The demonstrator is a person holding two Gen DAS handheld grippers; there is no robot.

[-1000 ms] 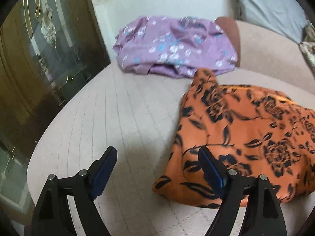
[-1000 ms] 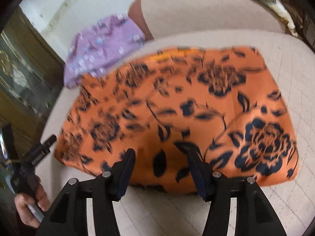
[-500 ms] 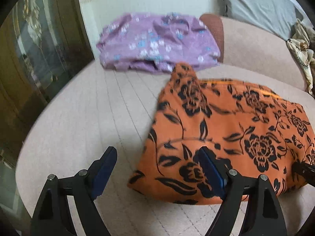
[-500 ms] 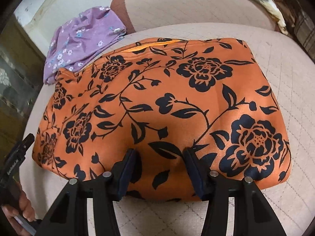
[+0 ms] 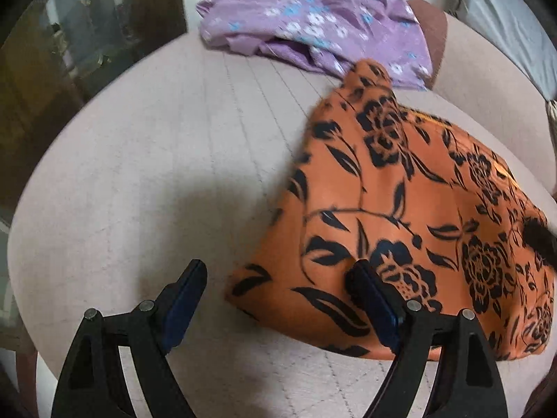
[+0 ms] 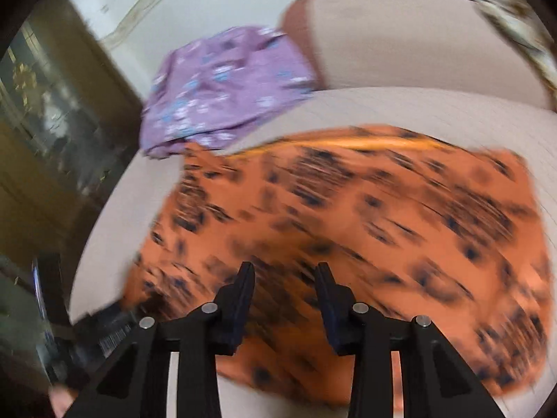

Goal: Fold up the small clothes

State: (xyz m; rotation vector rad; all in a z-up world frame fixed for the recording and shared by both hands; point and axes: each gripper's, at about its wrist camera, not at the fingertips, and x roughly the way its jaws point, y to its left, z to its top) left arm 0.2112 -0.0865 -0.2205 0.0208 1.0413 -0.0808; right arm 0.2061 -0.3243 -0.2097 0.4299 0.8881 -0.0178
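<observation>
orange floral cloth [image 5: 410,216] lies flat on beige cushion [image 5: 156,174] – left claw [image 5: 275,299] spread wide over its near corner, right claw [image 6: 283,296] has just been narrowing above it, gripping nothing.

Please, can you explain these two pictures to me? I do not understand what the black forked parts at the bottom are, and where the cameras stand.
No robot here: a person holds one pair of tongs in each hand, each with a camera looking along its fingers. One picture shows the left tongs, wide open, holding nothing. The other, blurred, shows the right tongs, which have just been closing; whether they grip cloth I cannot tell. On the beige cushion lies an orange cloth with black flowers; behind it, a purple flowered cloth.
</observation>
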